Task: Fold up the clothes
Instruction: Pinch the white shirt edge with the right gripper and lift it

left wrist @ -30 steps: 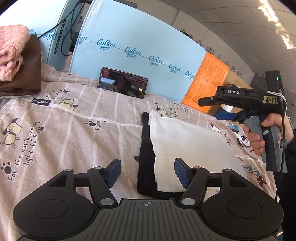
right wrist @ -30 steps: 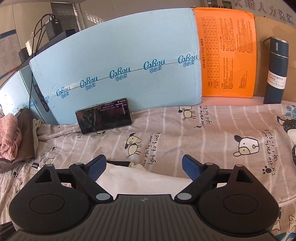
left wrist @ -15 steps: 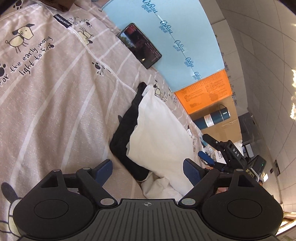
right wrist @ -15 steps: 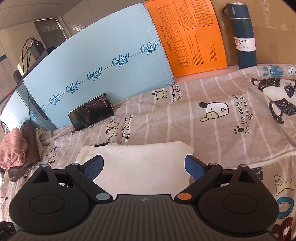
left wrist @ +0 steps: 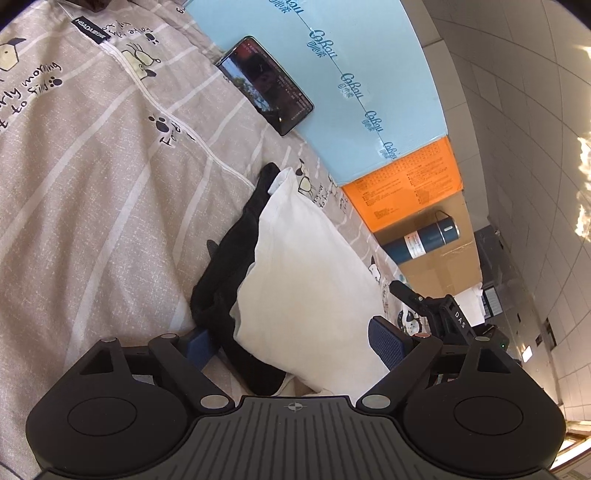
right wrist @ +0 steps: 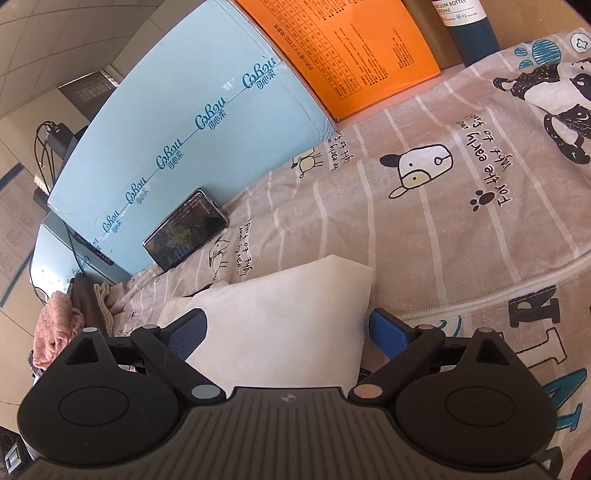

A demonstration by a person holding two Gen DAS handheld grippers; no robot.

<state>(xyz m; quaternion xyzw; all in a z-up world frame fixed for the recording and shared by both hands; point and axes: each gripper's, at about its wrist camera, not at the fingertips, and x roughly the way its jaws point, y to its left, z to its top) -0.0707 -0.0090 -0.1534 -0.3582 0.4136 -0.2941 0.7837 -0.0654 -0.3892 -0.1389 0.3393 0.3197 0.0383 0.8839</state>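
White garment (left wrist: 306, 280) lies folded on the bed (left wrist: 92, 206), centre frame, atop a black garment (left wrist: 225, 266). Left tongs (left wrist: 291, 341) spread wide, straddling both garments' near edge, gripping nothing. Right tongs (right wrist: 288, 330) equally wide over the white garment, empty.

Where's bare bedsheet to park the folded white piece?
Free: the sheet left of the black garment, below the phone; also right of the white garment, toward the cow print. Crowded: back edge with phone, orange board, bottle.
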